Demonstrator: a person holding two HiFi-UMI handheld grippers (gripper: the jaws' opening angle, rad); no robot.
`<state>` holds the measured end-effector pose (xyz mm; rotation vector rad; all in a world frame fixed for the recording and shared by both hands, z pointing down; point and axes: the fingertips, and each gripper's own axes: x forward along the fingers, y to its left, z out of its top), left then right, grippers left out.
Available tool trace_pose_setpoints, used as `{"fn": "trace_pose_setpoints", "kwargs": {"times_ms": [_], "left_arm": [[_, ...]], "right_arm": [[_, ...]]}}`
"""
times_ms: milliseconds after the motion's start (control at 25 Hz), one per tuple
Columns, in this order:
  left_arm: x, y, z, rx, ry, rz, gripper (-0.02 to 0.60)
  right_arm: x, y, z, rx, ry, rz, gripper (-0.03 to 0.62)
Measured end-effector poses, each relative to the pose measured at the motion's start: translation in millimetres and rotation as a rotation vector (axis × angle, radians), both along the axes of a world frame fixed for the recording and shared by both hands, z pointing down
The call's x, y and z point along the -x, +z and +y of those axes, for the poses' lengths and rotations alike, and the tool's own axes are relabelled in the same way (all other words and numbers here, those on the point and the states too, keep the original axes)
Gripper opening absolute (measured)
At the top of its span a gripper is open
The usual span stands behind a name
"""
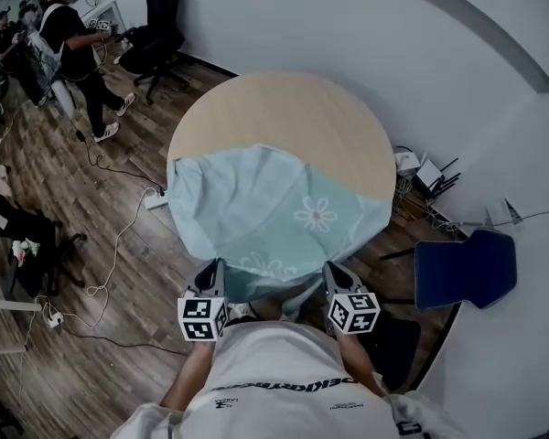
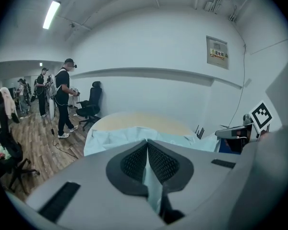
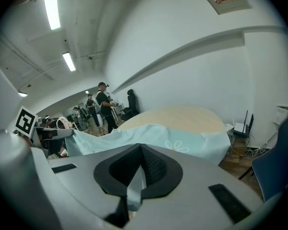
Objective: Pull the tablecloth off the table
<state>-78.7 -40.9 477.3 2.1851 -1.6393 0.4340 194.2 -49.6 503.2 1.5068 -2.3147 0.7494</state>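
Wood-plank flooring (image 1: 73,199) and white walls (image 1: 393,44) surround a round table (image 1: 293,108) with a pale wooden top, seen from above in the head view. A light turquoise tablecloth (image 1: 274,208) with white flower prints lies over the near half of the table, while the far half of the top is bare. The cloth's far edge runs in a rumpled, folded line across the middle of the table, and its near edge hangs over the rim toward the person holding the grippers. The left gripper (image 1: 210,274) is at the near left part of that hanging edge and the right gripper (image 1: 335,274) at the near right part, each with its marker cube toward the person's chest. In the left gripper view the jaws are clenched together with a strip of the turquoise cloth pinched between the black ribbed pads (image 2: 134,161). In the right gripper view the jaws are likewise clamped on a fold of the same cloth, which hangs down below the pads (image 3: 153,166). A blue chair (image 1: 465,268) stands to the right of the table near the wall. Far to the left, a person in dark clothes (image 1: 73,35) stands beside a black office chair (image 1: 160,26), and white cables (image 1: 119,236) trail over the floor.
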Motion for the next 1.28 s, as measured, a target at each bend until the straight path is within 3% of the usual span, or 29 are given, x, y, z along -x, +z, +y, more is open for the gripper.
{"fn": "trace_pose_setpoints", "kwargs": {"times_ms": [440, 600, 960, 1280], "left_arm": [[-26.5, -81.1, 20.6, -0.149, 0.080, 0.044, 0.014], [-32.9, -116.8, 31.9, -0.226, 0.103, 0.018, 0.014], [-27.3, -181.7, 43.1, -0.379, 0.101, 0.010, 0.014], [-27.7, -237.0, 49.2, -0.454, 0.062, 0.047, 0.014]], "right_arm": [[43.5, -79.0, 36.2, -0.137, -0.149, -0.011, 0.035], [52.9, -110.0, 46.7, -0.216, -0.206, -0.013, 0.035], [69.9, -177.0, 44.7, -0.366, -0.253, -0.075, 0.035], [73.6, -233.4, 43.8, -0.483, -0.240, -0.101, 0.035]]}}
